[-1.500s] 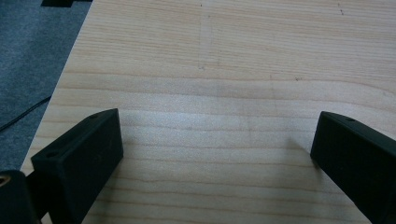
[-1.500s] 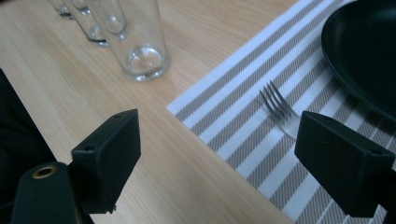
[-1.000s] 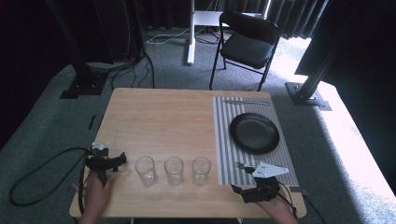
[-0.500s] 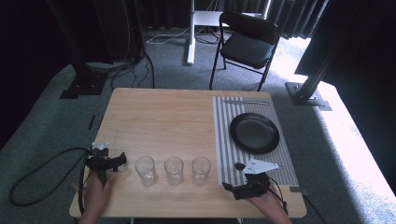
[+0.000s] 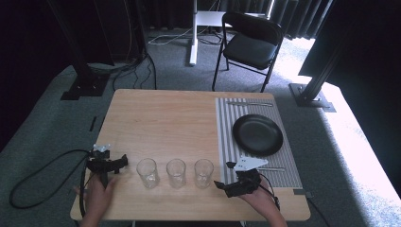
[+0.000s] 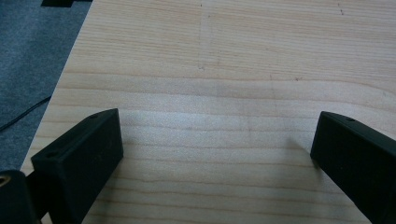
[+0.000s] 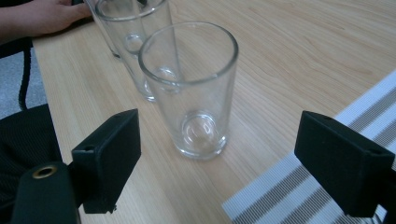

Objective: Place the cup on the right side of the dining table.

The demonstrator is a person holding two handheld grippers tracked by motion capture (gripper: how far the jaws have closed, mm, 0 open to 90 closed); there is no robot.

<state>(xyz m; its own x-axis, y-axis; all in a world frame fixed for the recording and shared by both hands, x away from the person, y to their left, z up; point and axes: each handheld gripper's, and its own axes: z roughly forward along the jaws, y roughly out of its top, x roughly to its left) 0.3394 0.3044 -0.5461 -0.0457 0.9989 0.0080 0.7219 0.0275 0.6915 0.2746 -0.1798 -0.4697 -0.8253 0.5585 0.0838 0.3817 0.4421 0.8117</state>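
Rightmost glass [image 5: 204, 172] unmoved, right gripper [image 5: 221, 185] open, now nearer it, left gripper [image 5: 124, 160] open

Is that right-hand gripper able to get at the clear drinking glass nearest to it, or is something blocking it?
Probably yes. The right gripper has its jaws wide open and aimed at the nearest clear drinking glass, which stands upright on the wooden table with only bare wood between. The striped placemat lies flat beside it.

Black chair [image 5: 250, 45], grey carpet [image 5: 42, 123], dark curtains [image 5: 265, 14]
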